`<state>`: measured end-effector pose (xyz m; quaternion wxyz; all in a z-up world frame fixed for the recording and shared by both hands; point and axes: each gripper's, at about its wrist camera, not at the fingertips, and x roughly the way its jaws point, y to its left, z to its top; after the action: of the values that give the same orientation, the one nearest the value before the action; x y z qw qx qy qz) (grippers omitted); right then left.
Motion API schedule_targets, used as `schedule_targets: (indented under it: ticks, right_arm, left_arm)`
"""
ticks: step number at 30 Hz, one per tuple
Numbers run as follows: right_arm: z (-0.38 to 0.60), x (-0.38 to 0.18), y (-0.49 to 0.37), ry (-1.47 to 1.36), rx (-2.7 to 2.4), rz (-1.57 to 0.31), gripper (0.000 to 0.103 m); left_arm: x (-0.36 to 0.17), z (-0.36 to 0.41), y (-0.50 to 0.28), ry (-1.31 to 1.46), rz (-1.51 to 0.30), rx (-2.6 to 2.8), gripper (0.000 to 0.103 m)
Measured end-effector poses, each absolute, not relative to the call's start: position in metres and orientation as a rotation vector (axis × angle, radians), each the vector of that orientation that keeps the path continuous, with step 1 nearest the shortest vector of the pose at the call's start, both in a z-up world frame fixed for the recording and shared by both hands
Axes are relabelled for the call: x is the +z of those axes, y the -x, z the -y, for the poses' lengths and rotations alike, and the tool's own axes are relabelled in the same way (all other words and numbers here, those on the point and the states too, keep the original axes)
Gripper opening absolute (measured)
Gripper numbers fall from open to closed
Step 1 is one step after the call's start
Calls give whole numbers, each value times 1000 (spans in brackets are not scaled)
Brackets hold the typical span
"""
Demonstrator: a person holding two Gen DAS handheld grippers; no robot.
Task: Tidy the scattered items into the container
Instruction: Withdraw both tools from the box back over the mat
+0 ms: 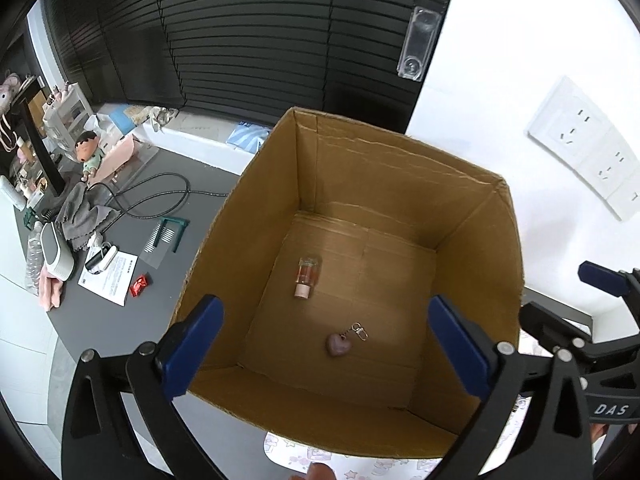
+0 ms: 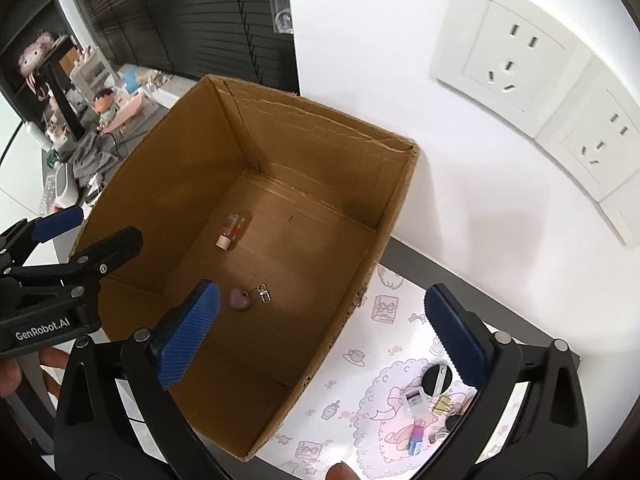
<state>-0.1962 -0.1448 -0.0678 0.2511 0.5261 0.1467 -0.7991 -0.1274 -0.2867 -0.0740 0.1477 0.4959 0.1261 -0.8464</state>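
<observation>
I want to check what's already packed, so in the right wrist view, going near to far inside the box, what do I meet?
Heart keychain → small pink-capped bottle → far wall of the cardboard box.

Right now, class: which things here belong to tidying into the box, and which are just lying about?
Part of the job: cardboard box; small bottle and heart keychain already inside; small items on the patterned mat.

Lying about: doll, grey cloth, black cable, wall sockets.
</observation>
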Motion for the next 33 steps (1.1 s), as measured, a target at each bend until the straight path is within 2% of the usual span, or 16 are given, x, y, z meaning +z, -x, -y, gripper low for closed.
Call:
schedule_targets:
  ticks: [33]
  right_arm:
    - [22,-29,170,-1402,-2330,-260,103]
  left_arm:
    - [-44,158,131,-1505,-302,-2620,102]
